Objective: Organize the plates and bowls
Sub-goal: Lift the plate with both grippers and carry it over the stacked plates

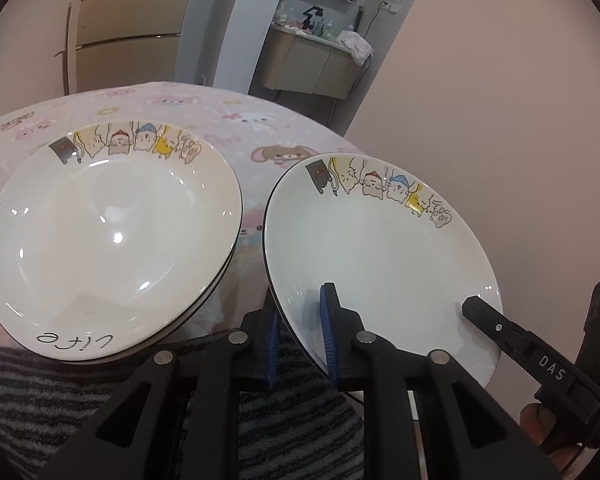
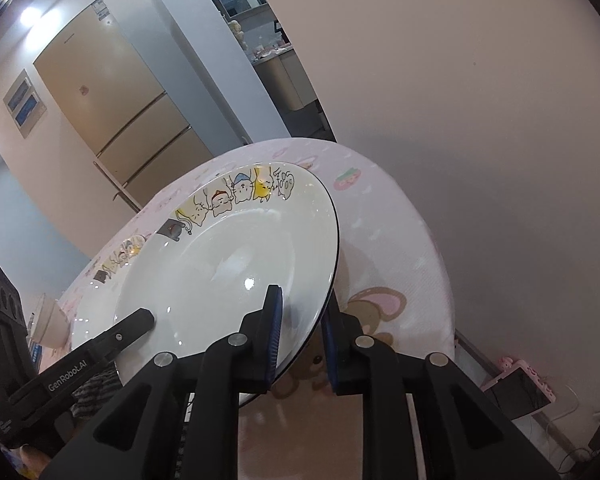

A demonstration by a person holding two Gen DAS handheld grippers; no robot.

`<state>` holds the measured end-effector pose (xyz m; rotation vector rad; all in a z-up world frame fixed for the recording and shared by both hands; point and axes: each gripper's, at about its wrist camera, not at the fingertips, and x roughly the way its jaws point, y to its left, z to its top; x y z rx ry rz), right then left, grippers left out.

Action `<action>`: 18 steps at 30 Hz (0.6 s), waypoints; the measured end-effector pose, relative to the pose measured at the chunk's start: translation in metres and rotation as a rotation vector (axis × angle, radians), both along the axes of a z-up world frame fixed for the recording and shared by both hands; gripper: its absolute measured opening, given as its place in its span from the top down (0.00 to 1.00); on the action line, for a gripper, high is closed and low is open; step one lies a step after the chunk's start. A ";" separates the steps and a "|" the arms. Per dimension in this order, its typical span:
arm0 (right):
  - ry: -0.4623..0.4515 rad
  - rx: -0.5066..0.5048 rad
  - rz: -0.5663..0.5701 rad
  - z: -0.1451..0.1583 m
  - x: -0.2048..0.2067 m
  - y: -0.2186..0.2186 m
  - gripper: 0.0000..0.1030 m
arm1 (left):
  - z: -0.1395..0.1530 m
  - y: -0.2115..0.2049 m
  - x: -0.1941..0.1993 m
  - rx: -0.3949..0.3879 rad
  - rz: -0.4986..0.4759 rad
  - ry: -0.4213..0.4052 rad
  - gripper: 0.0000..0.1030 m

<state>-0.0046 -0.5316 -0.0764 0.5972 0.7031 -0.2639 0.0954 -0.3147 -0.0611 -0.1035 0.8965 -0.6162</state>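
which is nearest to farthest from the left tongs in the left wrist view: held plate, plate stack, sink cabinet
1. Held plate: clamped at its near rim in the left tongs, right of centre.
2. Plate stack: on the tablecloth, to the left.
3. Sink cabinet: far back, beyond the table.

You have a white plate (image 1: pixel 380 248) with a thin black rim and a row of cartoon animals in yellow, blue, red and dark grey along its far edge. The stacked plates (image 1: pixel 108 240) beside it are white too, with the same cartoon row and black handwriting near the front edge. Your left hand-held gripper (image 1: pixel 300 340) and right hand-held gripper (image 2: pixel 300 340) are black with blue pads. The bench (image 1: pixel 228 120) wears a pale pink cloth printed with cartoon bears and bunnies.
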 end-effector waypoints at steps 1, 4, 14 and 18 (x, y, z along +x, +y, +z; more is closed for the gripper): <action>-0.007 0.006 0.002 0.003 -0.001 0.000 0.80 | 0.003 0.002 0.000 -0.006 -0.001 -0.002 0.84; -0.028 0.013 0.019 0.013 -0.002 0.004 0.80 | 0.016 0.008 0.002 -0.016 0.003 -0.026 0.84; -0.118 0.009 0.092 0.054 0.012 0.031 0.79 | 0.063 0.044 0.007 -0.054 0.064 -0.112 0.84; -0.154 0.001 0.129 0.070 0.021 0.044 0.79 | 0.077 0.066 0.014 -0.064 0.084 -0.120 0.83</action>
